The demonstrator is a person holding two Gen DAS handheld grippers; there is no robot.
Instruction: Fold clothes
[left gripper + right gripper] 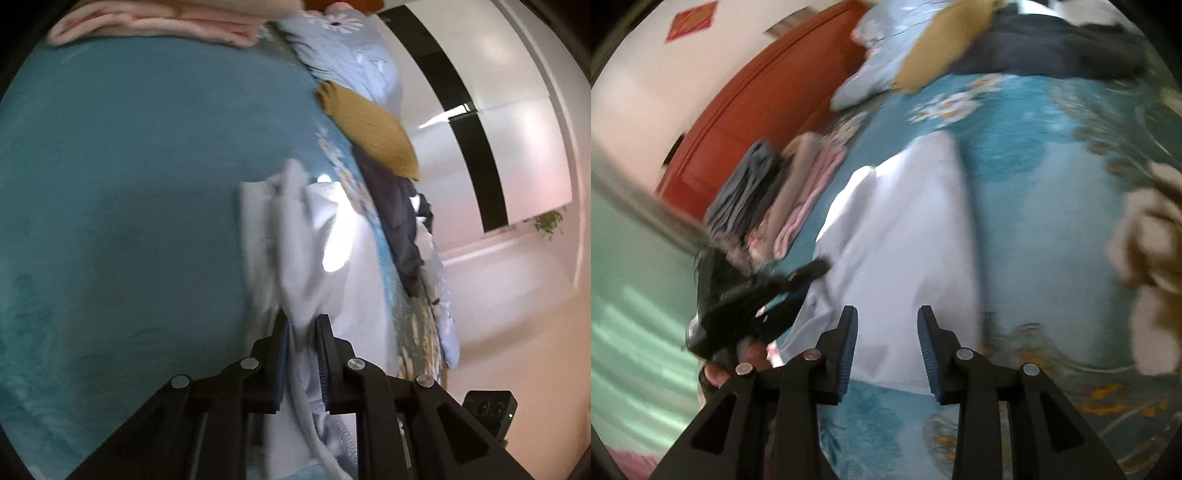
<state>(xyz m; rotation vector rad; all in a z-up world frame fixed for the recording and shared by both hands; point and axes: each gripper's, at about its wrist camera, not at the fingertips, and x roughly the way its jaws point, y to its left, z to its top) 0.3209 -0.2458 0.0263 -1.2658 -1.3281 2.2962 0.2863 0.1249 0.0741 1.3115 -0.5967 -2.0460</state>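
White cloth, a pale garment (905,236), lies partly spread on the teal bedspread (122,192), near the bed's edge on the side where both grippers work. In the left wrist view a bunched fold of it (295,236) rises from the bed into the left gripper (303,325), whose jaws are drawn in close with the fabric pinched between the blue pads; a stitched hem hangs below them. In the right wrist view the right gripper (888,321) hovers over the flat near part of the garment with its jaws apart and nothing between them, the cloth lying beneath. The left gripper shows there too, as a dark blurred shape (757,306) at the garment's left edge, with part of a hand (716,373) under it.

Farther along the bed, toward the red headboard (768,99), sits a stack of folded pieces: grey (746,192) beside pink (809,184). At the bed's far edge lie a mustard knit (373,133), a dark navy garment (395,218) touching it, and a pale blue floral quilt (354,55). Both views are smeared by motion.
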